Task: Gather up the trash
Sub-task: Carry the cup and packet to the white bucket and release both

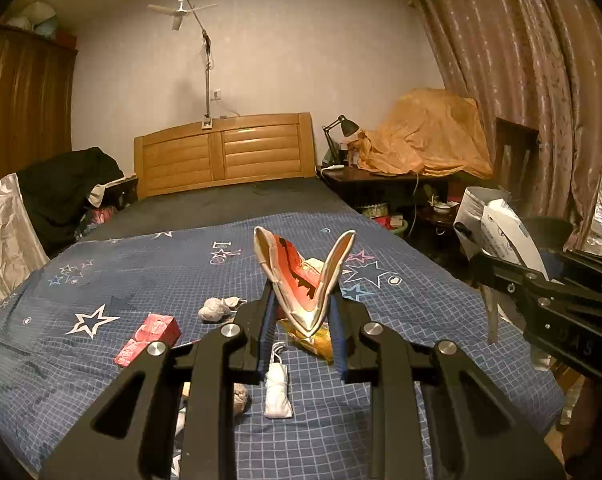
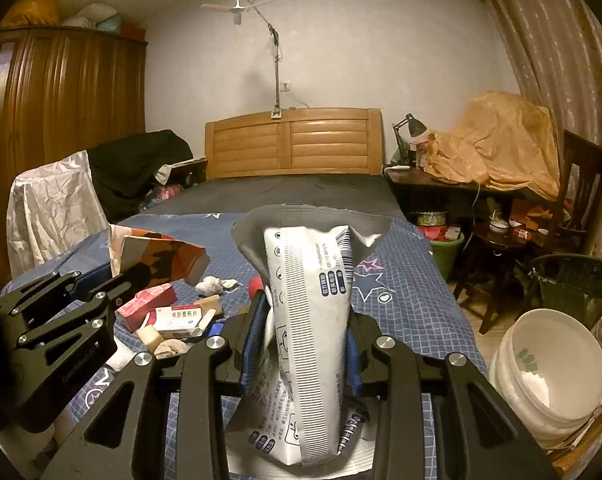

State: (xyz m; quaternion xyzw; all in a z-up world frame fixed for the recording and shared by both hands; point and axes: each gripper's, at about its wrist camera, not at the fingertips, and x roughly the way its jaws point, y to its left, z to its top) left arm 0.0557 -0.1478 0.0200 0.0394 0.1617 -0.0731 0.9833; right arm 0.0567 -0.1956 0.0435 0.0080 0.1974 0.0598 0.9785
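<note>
Right now my left gripper [image 1: 303, 312] is clamped on a folded red-and-white carton [image 1: 305, 276], its fingers [image 1: 261, 320] pinching the crease so the two flaps splay upward in a V. Just below the tips lie a yellow wrapper [image 1: 315, 340] and a small white pouch [image 1: 277, 392]; off to the left are red boxes [image 1: 149, 338] and a crumpled tissue [image 1: 213, 310], all on the blue star-print bedspread [image 1: 401, 340].

My right gripper [image 2: 307, 328] is closed around a white printed bag [image 2: 313, 320], which stands upright between the pads and flares open above them. To its left I see the left gripper holding the carton [image 2: 161, 256], with a medicine box [image 2: 179, 318] beneath it. To the right, beside the bed, sits a white bucket [image 2: 549, 364], and beyond that a dark wicker bin [image 2: 577, 284].
</note>
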